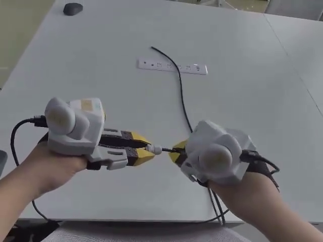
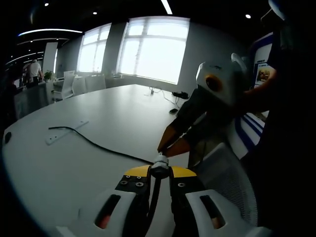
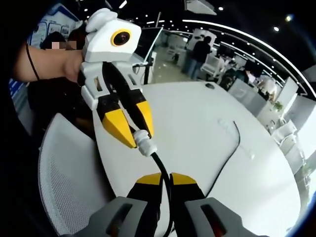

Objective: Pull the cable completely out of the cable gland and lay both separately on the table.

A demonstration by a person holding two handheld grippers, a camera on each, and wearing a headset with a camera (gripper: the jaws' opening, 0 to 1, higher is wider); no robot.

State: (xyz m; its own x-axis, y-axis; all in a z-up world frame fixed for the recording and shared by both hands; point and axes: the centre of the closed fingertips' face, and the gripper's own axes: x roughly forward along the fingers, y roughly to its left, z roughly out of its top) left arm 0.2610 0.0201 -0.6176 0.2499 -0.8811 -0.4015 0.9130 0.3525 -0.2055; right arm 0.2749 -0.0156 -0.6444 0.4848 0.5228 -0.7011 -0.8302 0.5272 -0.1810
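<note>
Above table (image 1: 101, 60), cable gland (image 1: 154, 149) in left tongs (image 1: 144, 149).

A white power strip (image 1: 172, 66) lies flat on the pale grey worktop (image 1: 101, 60). A dark mouse (image 1: 73, 8) sits well apart, near the far left edge. A white mesh chair (image 3: 64, 182) stands by the near edge.

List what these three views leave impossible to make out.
- How much cable sits inside the gland: left gripper view, hidden between the jaws of the left claw.
- The cable's stretch past the right claw: head view, covered by that gripper's body.
- Dark object at the table's far edge: head view, too small to name.
</note>
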